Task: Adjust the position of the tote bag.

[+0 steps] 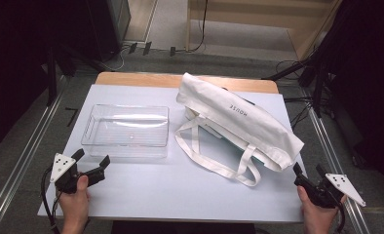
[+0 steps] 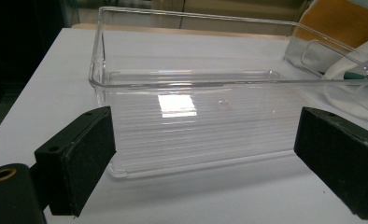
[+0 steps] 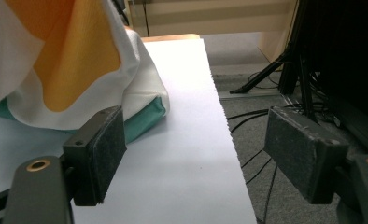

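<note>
A: What is the biggest thing in view?
B: The table (image 1: 180, 190), with a pale sheet over its top and a strip of wood showing along the far edge.

A: And on it?
B: A white tote bag (image 1: 239, 122) lies slantwise on the right half, its handles (image 1: 214, 163) looped toward the near side. From the right gripper view the bag's cloth looks orange where light comes through, with a teal edge beneath it.

A: What sits on the left half?
B: A clear plastic bin (image 1: 126, 130), upright, nothing in it, just beside the bag but apart from it.

A: Where is the left gripper?
B: The left gripper (image 1: 90, 163) is held at the near left corner, close to the bin's near wall. Its jaws are spread wide and grasp nothing; in the left gripper view the bin stands between and beyond them, untouched.

A: And the right gripper?
B: The right gripper (image 1: 308, 171) hovers at the near right edge, just off the bag's lower corner. Its jaws are also wide apart and hold nothing.
</note>
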Action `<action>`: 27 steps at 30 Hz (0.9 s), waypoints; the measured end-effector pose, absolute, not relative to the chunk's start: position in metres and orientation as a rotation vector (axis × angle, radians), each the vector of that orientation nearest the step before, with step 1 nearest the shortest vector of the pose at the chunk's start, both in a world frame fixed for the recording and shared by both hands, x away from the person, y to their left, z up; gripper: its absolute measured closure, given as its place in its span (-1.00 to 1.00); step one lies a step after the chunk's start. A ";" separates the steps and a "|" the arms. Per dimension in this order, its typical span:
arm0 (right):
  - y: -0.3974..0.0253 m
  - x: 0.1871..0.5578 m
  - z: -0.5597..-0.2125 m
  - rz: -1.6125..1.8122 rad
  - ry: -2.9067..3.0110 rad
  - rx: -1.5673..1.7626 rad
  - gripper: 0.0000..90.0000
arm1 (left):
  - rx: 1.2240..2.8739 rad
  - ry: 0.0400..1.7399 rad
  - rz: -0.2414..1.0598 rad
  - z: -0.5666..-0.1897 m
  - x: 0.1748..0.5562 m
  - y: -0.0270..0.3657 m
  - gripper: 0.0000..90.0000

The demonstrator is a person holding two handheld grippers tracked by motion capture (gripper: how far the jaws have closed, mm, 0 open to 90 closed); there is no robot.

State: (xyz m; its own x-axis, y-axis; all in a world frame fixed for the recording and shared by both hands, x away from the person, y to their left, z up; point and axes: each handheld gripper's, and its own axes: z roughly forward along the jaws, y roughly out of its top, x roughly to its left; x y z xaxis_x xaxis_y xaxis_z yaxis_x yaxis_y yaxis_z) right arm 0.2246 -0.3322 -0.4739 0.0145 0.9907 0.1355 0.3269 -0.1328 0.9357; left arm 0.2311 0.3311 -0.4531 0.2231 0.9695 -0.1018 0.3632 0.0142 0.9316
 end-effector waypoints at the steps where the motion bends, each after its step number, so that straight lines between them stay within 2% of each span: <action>1: -0.333 0.223 -0.473 1.143 1.392 1.559 -0.50 | 1.532 1.310 0.787 -0.453 0.232 0.331 -0.88; 7: -0.338 0.212 -0.458 1.173 1.366 1.594 -0.34 | 1.534 1.319 0.789 -0.453 0.232 0.330 -0.87; 15: -0.330 0.196 -0.418 1.283 1.359 1.527 -0.17 | 1.551 1.323 0.817 -0.453 0.230 0.326 -0.86; 21: -0.311 0.187 -0.401 1.366 1.353 1.477 -0.32 | 1.549 1.334 0.827 -0.450 0.227 0.324 -0.86; 27: -0.290 0.197 -0.404 1.362 1.417 1.490 -0.43 | 1.536 1.331 0.835 -0.443 0.221 0.321 -0.85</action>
State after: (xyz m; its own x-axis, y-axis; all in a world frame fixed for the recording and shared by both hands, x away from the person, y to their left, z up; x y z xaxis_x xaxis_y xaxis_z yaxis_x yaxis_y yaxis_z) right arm 0.1966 -0.2897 -0.4037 -0.1308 0.9631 0.2351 0.2730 -0.1930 0.9425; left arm 0.2211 0.3211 -0.4434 0.1888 0.9796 -0.0692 0.3642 -0.0044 0.9313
